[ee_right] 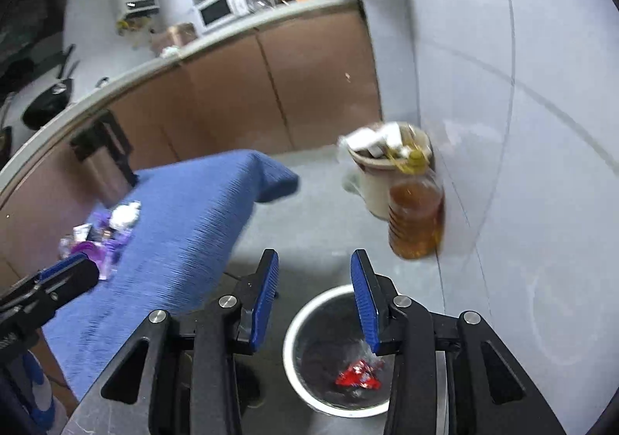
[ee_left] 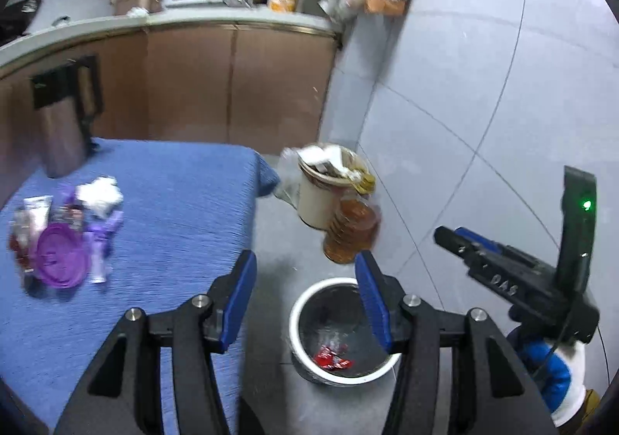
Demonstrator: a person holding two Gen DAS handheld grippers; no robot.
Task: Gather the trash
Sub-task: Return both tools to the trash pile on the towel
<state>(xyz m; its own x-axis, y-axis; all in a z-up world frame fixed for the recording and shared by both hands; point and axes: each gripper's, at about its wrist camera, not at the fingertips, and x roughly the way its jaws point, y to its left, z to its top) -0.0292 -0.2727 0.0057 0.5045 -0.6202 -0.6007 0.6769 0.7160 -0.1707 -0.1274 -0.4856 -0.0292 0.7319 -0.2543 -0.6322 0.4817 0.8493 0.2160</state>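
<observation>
A white-rimmed trash bin point(ee_left: 305, 303) stands on the floor beside the blue-clothed table point(ee_left: 166, 203); a red wrapper point(ee_left: 332, 357) lies inside it. It also shows in the right wrist view point(ee_right: 300, 323), with the red wrapper point(ee_right: 356, 377). On the table lie a crumpled white tissue point(ee_left: 98, 193), a purple lid point(ee_left: 60, 255), a white tube point(ee_left: 38, 212) and small purple items point(ee_left: 100, 241). My left gripper point(ee_left: 305, 272) is open and empty over the table edge and bin. My right gripper point(ee_right: 314, 272) is open and empty above the bin; it also shows in the left wrist view point(ee_left: 448, 236).
A full beige bin point(ee_left: 317, 191) and an amber oil bottle point(ee_left: 350, 230) stand on the floor by the wall. A dark kettle point(ee_left: 64, 121) stands at the table's far left. Brown cabinets point(ee_left: 232, 83) and a cluttered counter lie behind.
</observation>
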